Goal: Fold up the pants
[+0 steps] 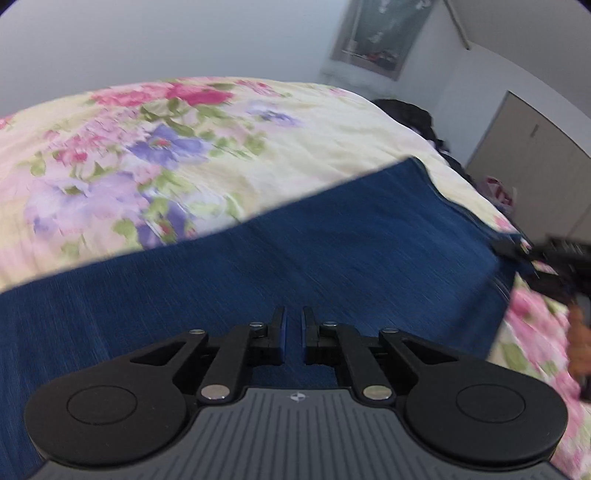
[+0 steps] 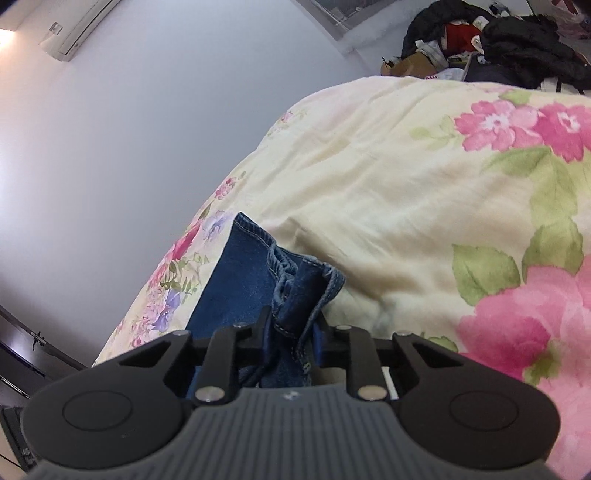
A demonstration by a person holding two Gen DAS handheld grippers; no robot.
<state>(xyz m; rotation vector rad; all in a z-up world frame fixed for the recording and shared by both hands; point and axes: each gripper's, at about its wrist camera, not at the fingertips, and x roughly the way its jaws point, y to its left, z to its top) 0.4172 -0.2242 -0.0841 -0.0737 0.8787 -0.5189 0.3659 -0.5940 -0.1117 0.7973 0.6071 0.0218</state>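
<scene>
Two grippers are in view, each seen from its own wrist camera. The left gripper (image 1: pixel 293 336) sits low over the pants (image 1: pixel 295 258), dark blue denim spread flat as a broad band across a floral quilt (image 1: pixel 147 147). Its jaws stand nearly closed, a narrow gap between the blue pads (image 1: pixel 283 338); denim shows through that gap, and whether cloth is pinched between them cannot be told. The picture is blurred throughout.

From the left wrist view, the denim's far edge runs from 9 o'clock up toward 1 o'clock, and its right-hand edge drops from there toward 4 o'clock. At 3 o'clock a dark, blurred object, apparently the other gripper (image 1: pixel 554 258), meets that right-hand edge of the cloth.

The right gripper (image 2: pixel 290 332) is clamped on the pants (image 2: pixel 243 280): a bunched fold of stitched denim fills the space between its fingers (image 2: pixel 263 325) and rises past them toward 12 o'clock. The rest of the garment lies on the floral quilt (image 2: pixel 406 184), running up from the gripper toward 11 o'clock, with quilt on both sides of it.

A pile of dark clothing (image 2: pixel 517 40) sits beyond the quilt at 1 o'clock in the right wrist view. An air conditioner (image 2: pixel 74 29) is mounted on the wall at 11 o'clock.
</scene>
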